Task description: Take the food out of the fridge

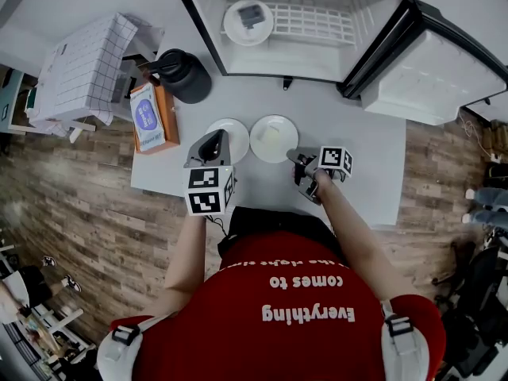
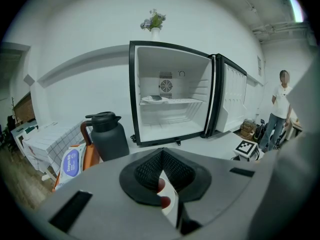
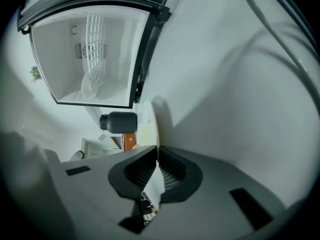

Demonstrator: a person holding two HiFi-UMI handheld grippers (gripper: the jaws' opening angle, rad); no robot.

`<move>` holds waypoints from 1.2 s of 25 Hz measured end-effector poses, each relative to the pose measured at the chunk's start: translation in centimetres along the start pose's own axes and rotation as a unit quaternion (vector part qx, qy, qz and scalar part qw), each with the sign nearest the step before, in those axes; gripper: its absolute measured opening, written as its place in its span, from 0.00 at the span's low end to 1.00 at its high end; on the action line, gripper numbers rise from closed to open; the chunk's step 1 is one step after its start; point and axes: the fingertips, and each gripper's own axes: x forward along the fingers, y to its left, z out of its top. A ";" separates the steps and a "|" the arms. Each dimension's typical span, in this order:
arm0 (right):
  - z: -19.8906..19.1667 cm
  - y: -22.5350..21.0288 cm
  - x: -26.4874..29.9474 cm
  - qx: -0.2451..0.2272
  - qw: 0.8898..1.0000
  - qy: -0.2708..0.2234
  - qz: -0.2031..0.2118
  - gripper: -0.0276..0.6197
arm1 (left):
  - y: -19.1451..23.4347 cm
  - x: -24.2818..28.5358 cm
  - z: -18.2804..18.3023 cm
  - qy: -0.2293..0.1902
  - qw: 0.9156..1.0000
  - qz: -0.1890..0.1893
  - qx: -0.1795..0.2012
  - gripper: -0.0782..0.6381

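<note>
The fridge [image 1: 262, 60] stands open at the far side of the white surface [image 1: 365, 165], its door [image 1: 432, 74] swung out to the right. On the wire shelf [image 1: 317, 22] inside sits a white plate [image 1: 232, 32] carrying a small grey piece of food [image 1: 251, 13]. Two more white plates lie side by side on the surface just before the person. The right plate [image 1: 284, 125] has a pale yellow portion [image 1: 272, 136] on it. The left plate [image 1: 236, 132] is partly covered by the left gripper [image 1: 210, 145], whose jaws are closed on its near rim; in the left gripper view a white edge and something red show in the slit between the pads. The right gripper [image 1: 300, 155] has its jaws clamped on the near right rim of the right plate, and the right gripper view shows that thin white rim [image 3: 155, 184] pinched between them. Left of the plates are a dark jug [image 1: 184, 75], standing just in front of the fridge's left corner, and an orange box [image 1: 165, 119] with a blue packet [image 1: 145, 117] against it. A checked cloth [image 1: 83, 70] covers something further left, off the surface
</note>
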 end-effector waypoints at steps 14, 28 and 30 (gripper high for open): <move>0.2 -0.1 0.5 -0.069 0.976 0.026 -0.206 0.17 | -1.6 0.0 0.0 0.000 0.999 -0.024 0.021 0.12; 3.4 2.2 -4.4 -0.172 0.968 -0.054 -0.176 0.07 | -0.2 0.0 0.4 -0.010 1.000 -0.020 0.007 0.12; 4.1 4.7 -4.8 -0.176 0.977 -0.076 -0.093 0.06 | 0.1 0.1 0.5 -0.012 1.000 -0.019 0.005 0.12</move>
